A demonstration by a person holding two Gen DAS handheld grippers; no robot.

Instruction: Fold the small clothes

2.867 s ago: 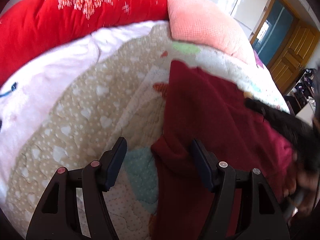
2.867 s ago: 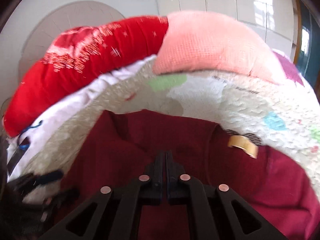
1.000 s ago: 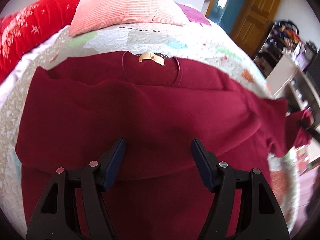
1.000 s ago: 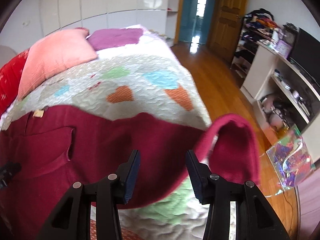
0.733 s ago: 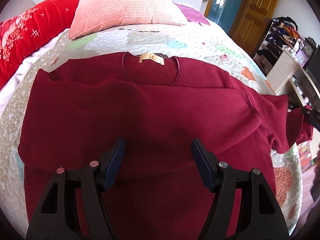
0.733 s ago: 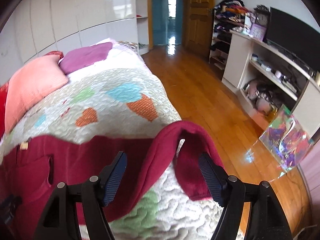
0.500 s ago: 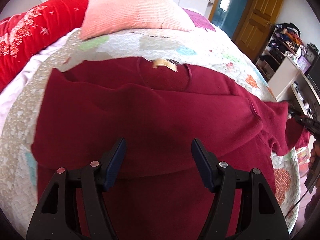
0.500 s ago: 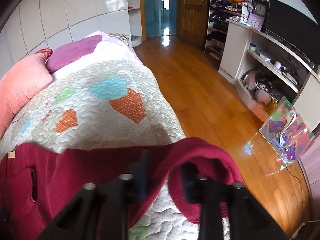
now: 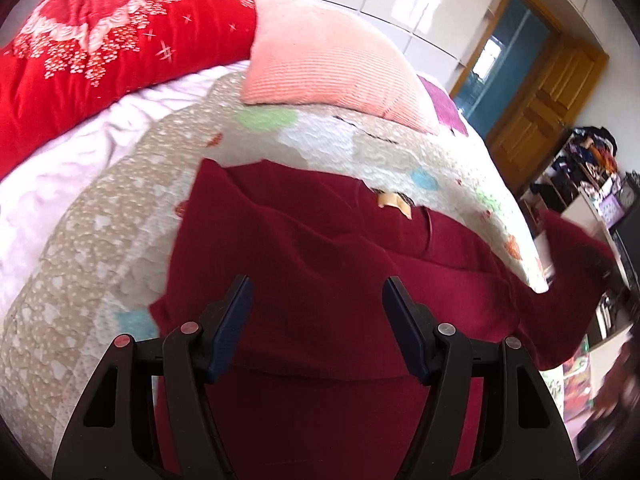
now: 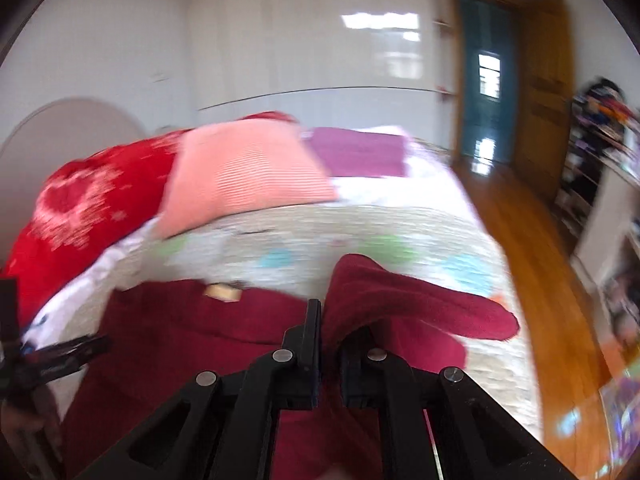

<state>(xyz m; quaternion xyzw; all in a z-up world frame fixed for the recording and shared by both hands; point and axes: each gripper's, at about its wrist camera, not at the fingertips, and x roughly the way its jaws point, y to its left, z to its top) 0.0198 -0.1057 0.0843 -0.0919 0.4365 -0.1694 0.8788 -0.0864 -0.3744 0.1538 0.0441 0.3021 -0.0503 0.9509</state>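
Observation:
A dark red sweater (image 9: 304, 272) lies on the quilted bed, neck label (image 9: 394, 202) toward the pillows, its left side folded over the body. My left gripper (image 9: 316, 320) is open and empty, hovering over the sweater's middle. My right gripper (image 10: 330, 328) is shut on the sweater's right sleeve (image 10: 404, 300), lifting it above the bed. The raised sleeve also shows in the left wrist view (image 9: 572, 240) at the right. The right wrist view is blurred by motion.
A pink pillow (image 9: 320, 68), a red duvet (image 9: 92, 60) and a purple cloth (image 10: 360, 152) lie at the head of the bed. The bed's right edge drops to a wooden floor (image 10: 532, 240). Shelves (image 9: 588, 184) stand at the right.
My right gripper closed on the right sleeve, lifted it and swung it leftward toward the sweater's body. My left gripper stayed open and turned left over the sweater.

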